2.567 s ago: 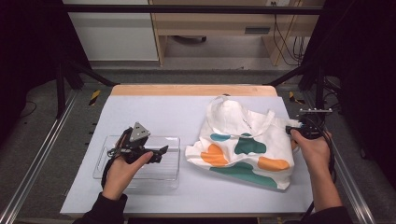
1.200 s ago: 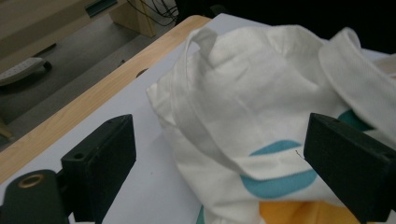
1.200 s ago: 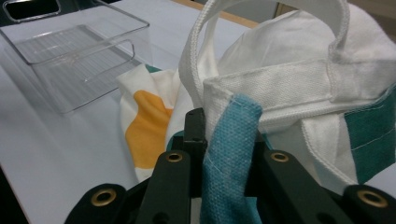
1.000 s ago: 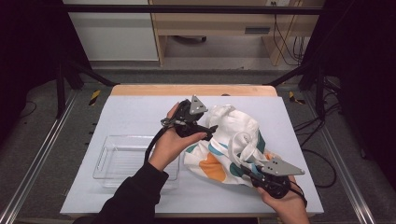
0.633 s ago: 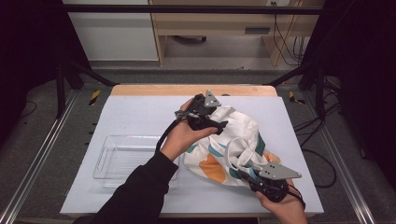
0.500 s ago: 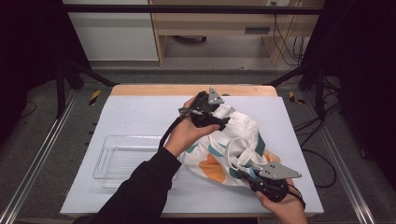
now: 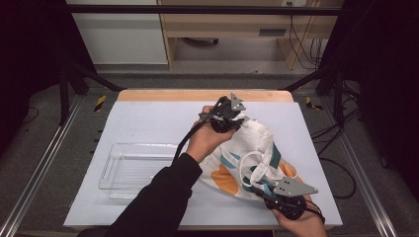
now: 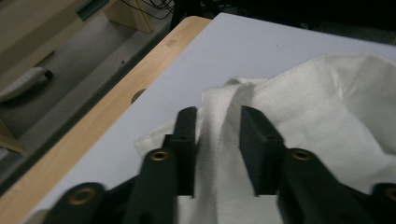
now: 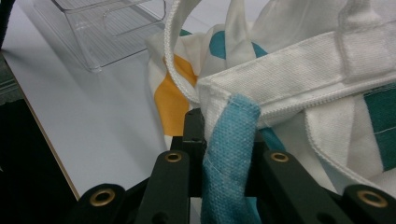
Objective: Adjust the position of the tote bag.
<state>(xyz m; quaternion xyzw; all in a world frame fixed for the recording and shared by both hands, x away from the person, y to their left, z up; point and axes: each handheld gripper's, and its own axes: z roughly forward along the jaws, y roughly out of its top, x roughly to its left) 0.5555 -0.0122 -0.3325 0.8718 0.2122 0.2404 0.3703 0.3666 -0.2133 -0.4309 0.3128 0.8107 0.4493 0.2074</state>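
Since a second ago, left gripper [image 8: 217, 135] reached the tote bag [image 7: 257, 153] far edge, jaws just closing around fabric; right gripper [image 9: 224, 140] pinches its near rim, unmoved.

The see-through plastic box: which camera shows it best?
The high view. There the whole clear box sits on the table, left of the bag, with all four walls showing. The right gripper view catches just one corner of it behind the bag, cut off at the top edge.
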